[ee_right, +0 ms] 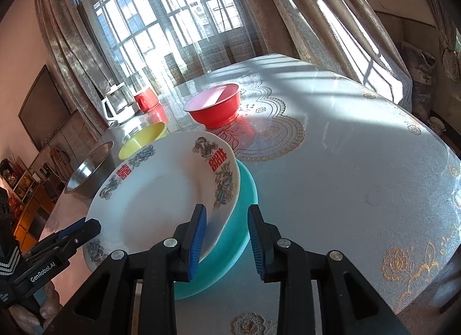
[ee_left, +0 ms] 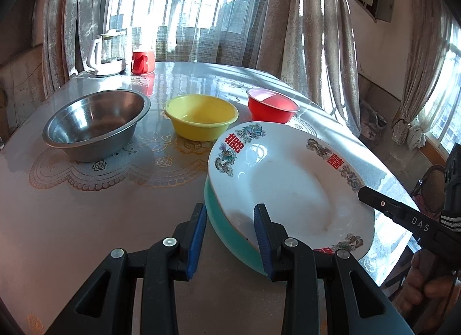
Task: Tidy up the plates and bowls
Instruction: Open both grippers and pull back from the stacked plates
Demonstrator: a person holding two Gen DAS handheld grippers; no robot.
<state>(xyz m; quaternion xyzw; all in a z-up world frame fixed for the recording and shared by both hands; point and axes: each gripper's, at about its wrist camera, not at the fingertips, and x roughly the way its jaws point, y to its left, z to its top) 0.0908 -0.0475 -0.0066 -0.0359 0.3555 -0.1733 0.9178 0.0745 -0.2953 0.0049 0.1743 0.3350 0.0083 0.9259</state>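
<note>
White plate stacked on teal plate, near-right on table; sits skewed, overhanging teal one on far and right sides. Steel bowl far left, yellow bowl centre, red bowl far right, all apart, unstacked. Kettle and red mug at far edge.

Left gripper: jaws partly open, straddling near-left rims of both plates; pads not seen pressing, nothing held. Right gripper: partly open, left pad at or over white plate's rim, right pad clear beyond teal rim; contact w/ rim uncertain, no grip evident.

Judged stage: plates stacked, bowls not yet nested.

Risks:
- Off-centre white plate could rock or slide off teal if nudged on withdrawal; cause: pad catching rim.
- Closing now might pinch both rims together, lifting stack unevenly; ceramic could slip from pads and chip.
- Glossy table cover likely slick; push on teal plate may skate whole stack twd near edge.
- Reach for bowls across stack could clip raised rim.
</note>
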